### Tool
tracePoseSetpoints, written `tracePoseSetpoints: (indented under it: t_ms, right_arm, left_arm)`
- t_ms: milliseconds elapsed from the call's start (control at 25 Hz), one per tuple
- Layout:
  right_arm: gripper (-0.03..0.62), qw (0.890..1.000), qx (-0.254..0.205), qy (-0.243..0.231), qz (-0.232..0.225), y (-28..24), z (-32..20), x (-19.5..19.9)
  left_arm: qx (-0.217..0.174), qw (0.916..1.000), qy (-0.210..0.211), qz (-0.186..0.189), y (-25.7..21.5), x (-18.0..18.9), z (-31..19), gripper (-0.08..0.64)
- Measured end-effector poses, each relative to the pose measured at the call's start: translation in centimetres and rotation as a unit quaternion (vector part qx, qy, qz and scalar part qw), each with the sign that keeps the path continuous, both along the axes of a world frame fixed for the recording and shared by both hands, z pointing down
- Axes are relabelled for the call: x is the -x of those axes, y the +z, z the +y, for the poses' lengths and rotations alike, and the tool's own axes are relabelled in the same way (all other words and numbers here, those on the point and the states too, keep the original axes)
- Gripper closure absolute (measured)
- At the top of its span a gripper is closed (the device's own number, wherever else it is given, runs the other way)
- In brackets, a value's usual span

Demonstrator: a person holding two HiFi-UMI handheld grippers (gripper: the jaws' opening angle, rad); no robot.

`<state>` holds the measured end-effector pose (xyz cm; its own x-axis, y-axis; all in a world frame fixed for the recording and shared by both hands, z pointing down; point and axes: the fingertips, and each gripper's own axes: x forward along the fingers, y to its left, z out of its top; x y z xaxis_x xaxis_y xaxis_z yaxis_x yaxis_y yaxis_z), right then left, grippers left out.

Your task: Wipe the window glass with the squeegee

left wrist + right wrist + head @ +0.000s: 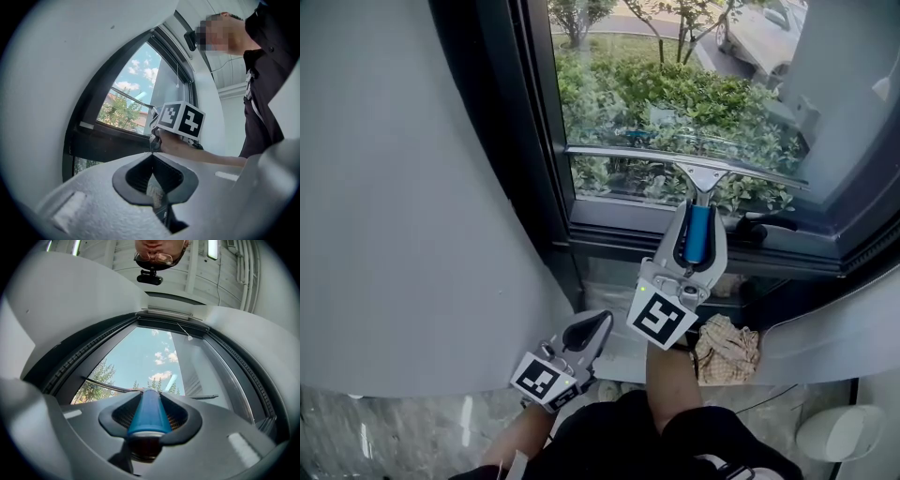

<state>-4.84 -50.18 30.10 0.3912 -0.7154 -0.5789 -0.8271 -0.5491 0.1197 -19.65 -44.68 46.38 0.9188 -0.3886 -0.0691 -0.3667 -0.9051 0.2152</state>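
The squeegee has a blue handle [699,234] and a long metal blade [675,157] that lies across the lower part of the window glass [675,84]. My right gripper [697,225] is shut on the handle; in the right gripper view the blue handle [146,412] fills the jaws and the blade [112,387] runs across the pane. My left gripper [592,330] hangs low by the grey wall, shut with nothing in it; in the left gripper view its jaws [153,180] meet.
A dark window frame [534,169] borders the glass on the left and bottom. A black latch handle [764,227] sits on the sill to the right. A crumpled beige cloth [727,349] lies below the sill. A curved grey wall [403,206] stands at left.
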Motion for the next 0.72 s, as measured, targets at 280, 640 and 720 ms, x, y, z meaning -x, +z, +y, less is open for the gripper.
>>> tracePoseSetpoints:
  t_ms: [280,640,720]
  right_arm:
    - [0.459,1.000,0.009,0.004,0.003,0.8,-0.1,0.0]
    - [0.459,1.000,0.024,0.002,-0.006,2.3,0.0,0.1]
    - [0.459,1.000,0.030,0.003,-0.009,2.7,0.0,0.1]
  left_arm:
    - [-0.001,1.0000,0.000,-0.001,0.1,0.1,0.0,0.560]
    - [0.002,1.0000,0.001,-0.004,0.3,0.1,0.4,0.560]
    - [0.000,1.0000,0.004,-0.009,0.5,0.1,0.6,0.560]
